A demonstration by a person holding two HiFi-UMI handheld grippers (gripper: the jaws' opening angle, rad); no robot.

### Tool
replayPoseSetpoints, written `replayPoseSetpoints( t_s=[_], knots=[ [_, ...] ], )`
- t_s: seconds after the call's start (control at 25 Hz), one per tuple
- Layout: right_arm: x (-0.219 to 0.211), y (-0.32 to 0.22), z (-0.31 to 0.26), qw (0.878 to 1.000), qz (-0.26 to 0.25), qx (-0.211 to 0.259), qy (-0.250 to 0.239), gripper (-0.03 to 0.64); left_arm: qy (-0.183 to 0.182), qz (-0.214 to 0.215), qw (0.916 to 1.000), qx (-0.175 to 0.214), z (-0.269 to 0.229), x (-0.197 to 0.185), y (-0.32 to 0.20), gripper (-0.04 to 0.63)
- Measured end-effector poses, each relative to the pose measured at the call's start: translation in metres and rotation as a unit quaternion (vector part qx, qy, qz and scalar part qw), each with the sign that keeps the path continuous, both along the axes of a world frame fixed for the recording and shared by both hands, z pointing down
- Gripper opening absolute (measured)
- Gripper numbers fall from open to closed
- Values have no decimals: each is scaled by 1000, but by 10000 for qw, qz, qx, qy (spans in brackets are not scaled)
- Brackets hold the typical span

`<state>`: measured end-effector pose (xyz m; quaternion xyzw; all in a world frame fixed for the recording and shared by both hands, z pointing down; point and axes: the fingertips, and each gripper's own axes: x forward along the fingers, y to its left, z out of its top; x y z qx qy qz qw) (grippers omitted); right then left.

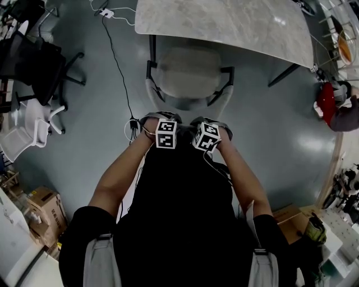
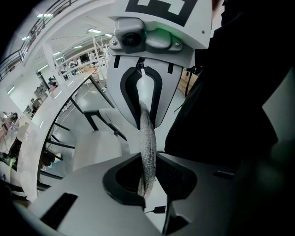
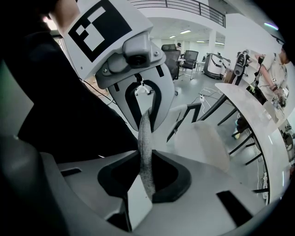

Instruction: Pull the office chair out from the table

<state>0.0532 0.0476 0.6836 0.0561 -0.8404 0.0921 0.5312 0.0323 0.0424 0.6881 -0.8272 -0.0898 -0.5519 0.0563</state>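
The office chair's pale seat (image 1: pixel 188 70) with black armrests stands just below the marble table (image 1: pixel 224 22), its front at the table's edge. My left gripper (image 1: pixel 162 126) and right gripper (image 1: pixel 208 128) sit side by side at the top of the backrest, close to my body. In the left gripper view the grey mesh backrest edge (image 2: pixel 147 133) runs between the jaws of my left gripper (image 2: pixel 146 184), which are shut on it. The right gripper (image 3: pixel 146 179) clamps the same mesh edge (image 3: pixel 144 138). Each gripper view shows the other gripper opposite, and the seat (image 3: pixel 203 143) beyond.
A black office chair (image 1: pixel 39 61) and a white chair (image 1: pixel 28 129) stand at the left. A black cable (image 1: pixel 115 61) crosses the floor from a power strip (image 1: pixel 106 12). Cardboard boxes (image 1: pixel 42 207) lie at lower left. A person in red (image 1: pixel 331 103) is at the right.
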Motion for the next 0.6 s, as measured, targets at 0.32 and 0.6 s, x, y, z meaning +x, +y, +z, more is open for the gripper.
replayPoseSetpoints(
  t_s=[0.32, 0.6],
  knots=[
    [-9, 21, 0, 9999, 102, -77, 48, 78, 12, 71, 10000, -30, -1, -10, 21, 80],
    [-21, 43, 0, 9996, 270, -77, 90, 78, 53, 198, 9998, 10, 0, -21, 40, 80]
  ],
)
